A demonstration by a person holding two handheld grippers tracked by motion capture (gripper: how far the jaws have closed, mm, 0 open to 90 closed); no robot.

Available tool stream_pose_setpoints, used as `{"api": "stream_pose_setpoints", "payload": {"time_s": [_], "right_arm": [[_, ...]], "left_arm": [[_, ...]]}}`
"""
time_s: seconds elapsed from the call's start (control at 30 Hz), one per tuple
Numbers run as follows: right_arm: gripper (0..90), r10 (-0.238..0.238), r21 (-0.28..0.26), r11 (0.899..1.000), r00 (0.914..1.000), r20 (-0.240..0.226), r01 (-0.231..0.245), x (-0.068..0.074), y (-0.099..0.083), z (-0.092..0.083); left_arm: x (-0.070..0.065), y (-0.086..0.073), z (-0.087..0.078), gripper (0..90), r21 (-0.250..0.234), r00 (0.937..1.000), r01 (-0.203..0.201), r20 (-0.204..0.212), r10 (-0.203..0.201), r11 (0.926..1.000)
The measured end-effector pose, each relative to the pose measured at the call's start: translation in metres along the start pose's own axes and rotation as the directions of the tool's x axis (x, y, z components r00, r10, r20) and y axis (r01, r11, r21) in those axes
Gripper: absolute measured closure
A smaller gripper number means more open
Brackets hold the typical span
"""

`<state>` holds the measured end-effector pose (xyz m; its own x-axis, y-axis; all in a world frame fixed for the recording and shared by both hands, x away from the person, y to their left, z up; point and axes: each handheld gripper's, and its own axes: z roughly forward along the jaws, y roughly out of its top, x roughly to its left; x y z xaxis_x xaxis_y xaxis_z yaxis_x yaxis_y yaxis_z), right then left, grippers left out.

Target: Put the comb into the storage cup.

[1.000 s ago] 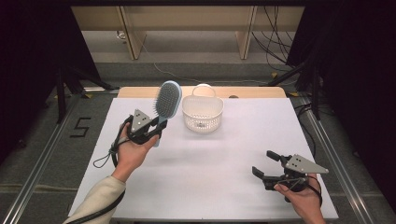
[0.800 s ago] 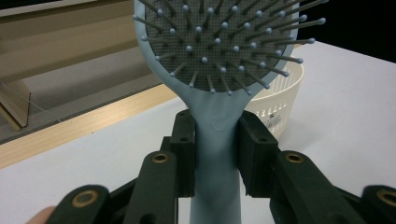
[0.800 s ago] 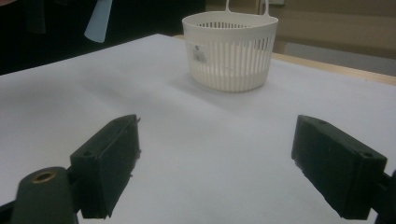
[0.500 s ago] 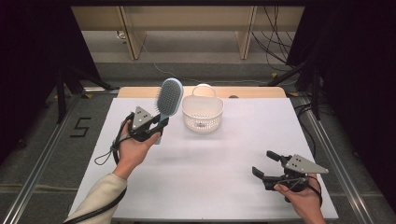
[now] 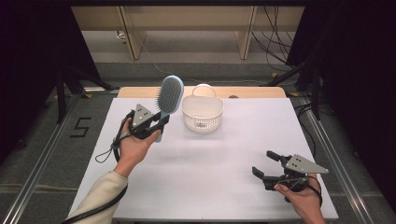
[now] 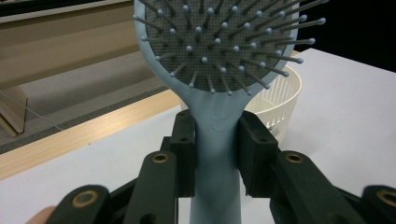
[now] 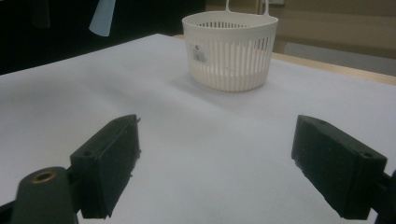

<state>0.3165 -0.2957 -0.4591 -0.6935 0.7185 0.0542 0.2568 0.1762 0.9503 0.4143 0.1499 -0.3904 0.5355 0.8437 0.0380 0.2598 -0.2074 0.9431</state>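
A light blue hairbrush [image 5: 166, 97] stands upright above the table's left side, bristles facing the person. My left gripper [image 5: 159, 124] is shut on its handle; in the left gripper view both pads clamp the handle [image 6: 216, 140] below the bristled head [image 6: 219, 42]. A white slatted basket [image 5: 202, 113] with a loop handle sits just right of the brush, also seen behind it [image 6: 280, 102]. My right gripper [image 5: 267, 164] rests low at the table's front right, jaws wide open with nothing between them [image 7: 215, 163], facing the basket [image 7: 229, 49].
The white table top [image 5: 219, 158] has a wooden strip [image 5: 252, 92] along its far edge. Metal rails run along both sides, and cables lie on the floor beyond. A cable loops from the left gripper onto the table.
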Motion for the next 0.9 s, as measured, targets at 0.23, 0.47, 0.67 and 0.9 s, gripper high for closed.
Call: {"api": "stream_pose_setpoints", "payload": {"time_s": [0.23,0.47,0.67,0.9], "right_arm": [[15.9,-0.001,0.001,1.0,1.0,0.0,0.001,0.0,0.0,0.0],[15.9,0.0,0.005,1.0,1.0,-0.001,0.0,0.0,0.0,0.0],[15.9,0.004,0.002,1.0,1.0,-0.002,-0.004,0.0,0.0,0.0],[15.9,0.006,0.0,1.0,1.0,-0.002,-0.006,-0.001,0.0,0.0]], "left_arm": [[-0.001,0.002,0.002,69.8,-0.003,0.9999,-0.009,0.01,0.009,1.0],[-0.002,0.006,0.005,69.8,-0.011,0.9999,-0.006,0.014,0.006,0.9999],[-0.004,0.009,0.008,69.8,-0.015,0.9998,-0.012,0.018,0.013,0.9998],[-0.006,0.013,0.012,69.8,-0.022,0.9995,-0.016,0.026,0.016,0.9996]]}}
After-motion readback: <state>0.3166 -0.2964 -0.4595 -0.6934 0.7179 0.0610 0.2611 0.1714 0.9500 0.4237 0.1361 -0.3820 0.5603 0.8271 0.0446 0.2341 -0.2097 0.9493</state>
